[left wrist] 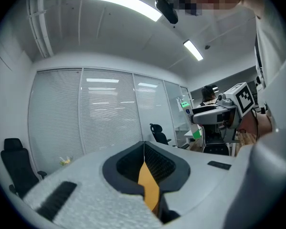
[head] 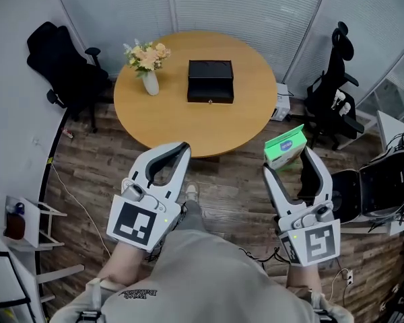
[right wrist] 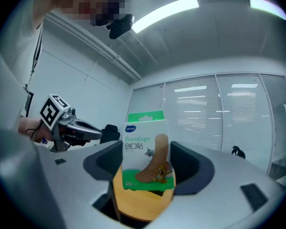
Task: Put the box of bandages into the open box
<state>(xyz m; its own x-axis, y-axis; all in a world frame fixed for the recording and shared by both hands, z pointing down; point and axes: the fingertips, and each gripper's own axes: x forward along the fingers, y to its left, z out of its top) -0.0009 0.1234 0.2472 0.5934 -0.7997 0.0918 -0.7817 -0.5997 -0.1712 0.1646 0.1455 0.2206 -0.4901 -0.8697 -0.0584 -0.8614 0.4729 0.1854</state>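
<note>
A black box [head: 211, 81] sits on the round wooden table [head: 188, 130], well ahead of both grippers; from here I cannot tell whether its lid is up. My right gripper [head: 288, 161] is shut on a green and white bandage box [head: 285, 147] and holds it over the floor, right of the table's near edge. In the right gripper view the bandage box [right wrist: 145, 156] stands upright between the jaws of the gripper [right wrist: 145, 185]. My left gripper [head: 178, 151] is shut with nothing in it, just short of the table edge. Its jaws meet in the left gripper view [left wrist: 144, 151].
A white vase of flowers [head: 148, 62] stands on the table, left of the black box. Black office chairs stand at the left [head: 60, 62] and right [head: 333, 93]. A white shelf unit [head: 27, 221] is at the lower left. Blinds line the far wall.
</note>
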